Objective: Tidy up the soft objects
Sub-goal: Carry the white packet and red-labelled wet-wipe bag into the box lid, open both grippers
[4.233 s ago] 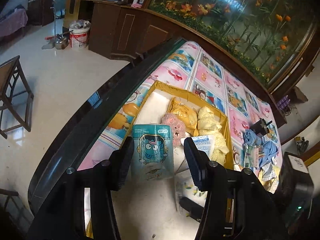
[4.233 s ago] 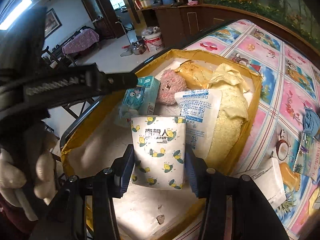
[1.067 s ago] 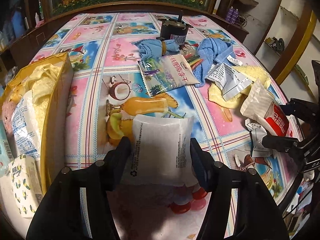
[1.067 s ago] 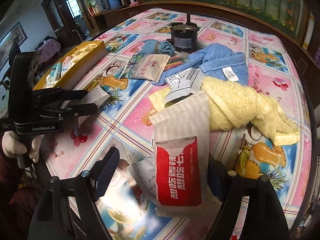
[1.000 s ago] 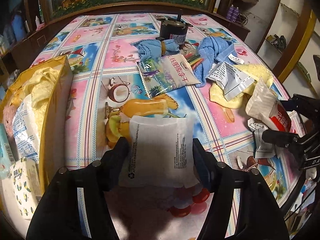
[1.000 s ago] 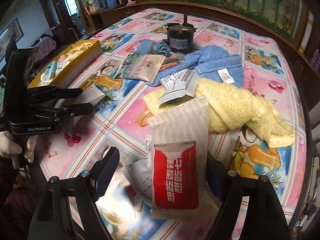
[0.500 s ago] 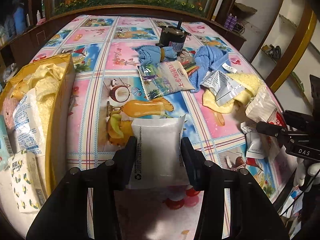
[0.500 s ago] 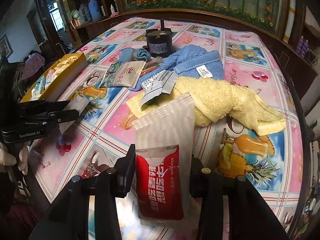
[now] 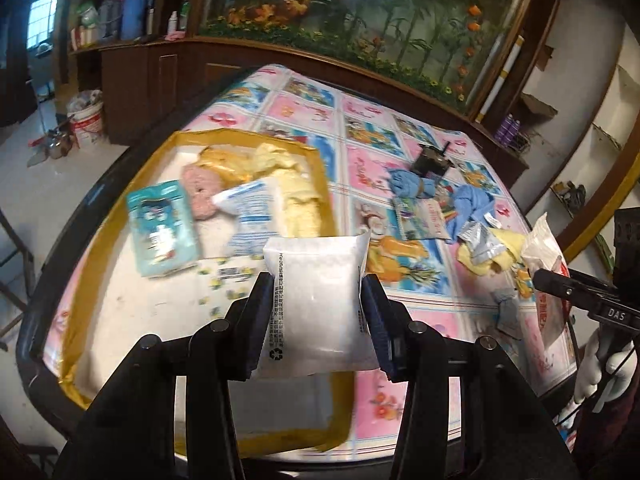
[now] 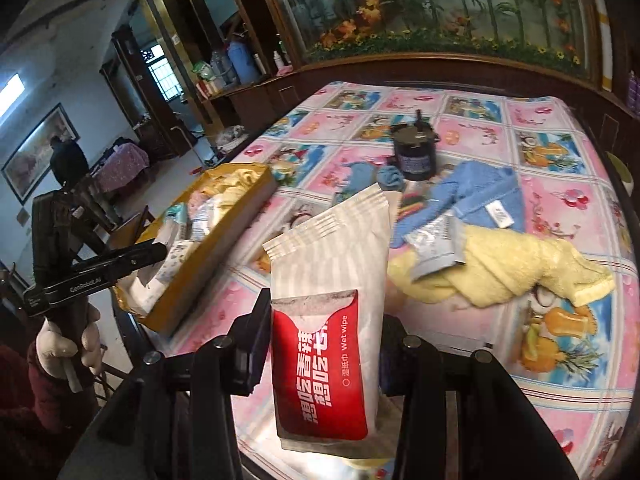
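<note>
My left gripper (image 9: 318, 308) is shut on a white tissue pack (image 9: 316, 304) and holds it above the near right edge of the yellow box (image 9: 316, 156). The box holds a teal pack (image 9: 162, 228), a pink plush (image 9: 202, 194), yellow cloth (image 9: 292, 188) and other packs. My right gripper (image 10: 324, 344) is shut on a red and white wet wipe pack (image 10: 328, 320), raised over the table near its front edge. The box also shows in the right wrist view (image 10: 224, 236), at the left.
On the patterned tablecloth (image 10: 560, 208) lie a blue towel (image 10: 476, 192), a yellow towel (image 10: 520, 268), a silver sachet (image 10: 436, 248), a snack packet (image 9: 420, 220) and a black jar (image 10: 414, 152). A dark table rim and cabinets lie behind.
My left gripper lifted the white pack off the table and swung left over the box. My right gripper raised the wet wipe pack and turned toward the box.
</note>
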A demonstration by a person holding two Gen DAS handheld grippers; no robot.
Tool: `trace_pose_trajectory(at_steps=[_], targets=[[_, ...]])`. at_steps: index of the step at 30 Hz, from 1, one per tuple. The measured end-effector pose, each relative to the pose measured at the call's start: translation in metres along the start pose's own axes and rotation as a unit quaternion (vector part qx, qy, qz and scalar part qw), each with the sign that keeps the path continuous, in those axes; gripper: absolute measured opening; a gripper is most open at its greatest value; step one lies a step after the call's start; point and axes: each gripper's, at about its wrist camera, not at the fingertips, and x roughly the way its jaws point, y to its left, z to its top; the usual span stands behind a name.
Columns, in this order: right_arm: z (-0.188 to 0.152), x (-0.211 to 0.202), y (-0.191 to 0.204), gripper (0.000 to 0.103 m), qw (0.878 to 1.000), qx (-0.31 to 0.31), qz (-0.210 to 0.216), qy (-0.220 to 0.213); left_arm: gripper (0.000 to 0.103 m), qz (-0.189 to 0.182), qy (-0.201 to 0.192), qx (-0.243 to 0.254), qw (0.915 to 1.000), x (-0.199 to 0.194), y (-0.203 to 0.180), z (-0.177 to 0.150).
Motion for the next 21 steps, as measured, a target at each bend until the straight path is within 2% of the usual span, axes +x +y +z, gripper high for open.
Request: trace_pose_trajectory(at_steps=[4,7,15,17,21], targets=[[0.01,0.028,0.04,0.042,0.999,-0.029,0.033,0.014,0.045,0.039,0.004,-0.031,0.9988,-0.001,0.037,-0.008],[0.015,0.049,0.07,0.042,0.997,-0.052,0.058,0.029,0.045,0.053,0.014,-0.048,0.9973,0.004,0.056,-0.011],[0.029,0.107,0.126,0.042,0.99,-0.079,0.098,0.07,0.047,0.098,0.032,-0.075,0.9918,0.021,0.085,-0.011],[0.033,0.123,0.135,0.042,0.988,-0.08,0.101,0.081,0.049,0.101,0.027,-0.077,0.9916,0.021,0.087,-0.011],[0.038,0.15,0.147,0.042,0.986,-0.069,0.113,0.101,0.051,0.073,0.019,-0.098,0.9923,0.011,0.096,-0.011]])
